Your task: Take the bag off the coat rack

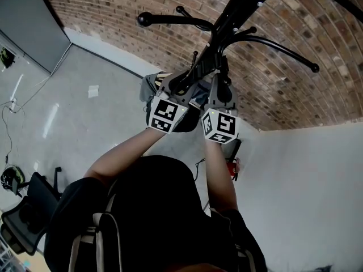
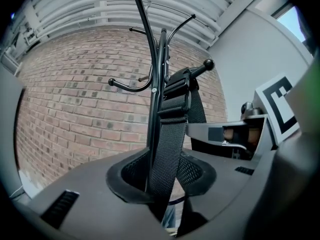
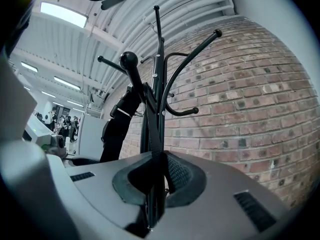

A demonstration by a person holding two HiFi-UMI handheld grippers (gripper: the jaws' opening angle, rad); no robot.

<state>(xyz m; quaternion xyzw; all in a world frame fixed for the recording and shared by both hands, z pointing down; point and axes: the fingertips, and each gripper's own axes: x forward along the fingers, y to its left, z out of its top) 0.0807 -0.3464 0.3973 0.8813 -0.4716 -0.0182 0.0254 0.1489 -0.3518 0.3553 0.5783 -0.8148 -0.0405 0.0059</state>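
Observation:
A black coat rack [image 1: 229, 16] stands against the brick wall, with curved hooks that end in balls. My left gripper [image 2: 162, 184] is shut on a broad black webbing strap [image 2: 172, 129], which runs up over a ball-tipped hook [image 2: 207, 64]. My right gripper [image 3: 152, 184] is shut on a narrower black strap [image 3: 150, 129] that hangs from another ball-tipped hook [image 3: 128, 60]. In the head view the left gripper [image 1: 177, 86] and the right gripper [image 1: 218, 89] are raised side by side at the pole. A grey-blue piece of the bag [image 1: 149, 86] shows beneath them; the rest of it is hidden.
The brick wall [image 1: 306, 95] is right behind the rack, and a white wall [image 1: 317, 180] stands to the right. A black office chair [image 1: 25, 214] is at the lower left on the grey floor [image 1: 85, 129]. A small red object [image 1: 232, 166] lies near the rack's foot.

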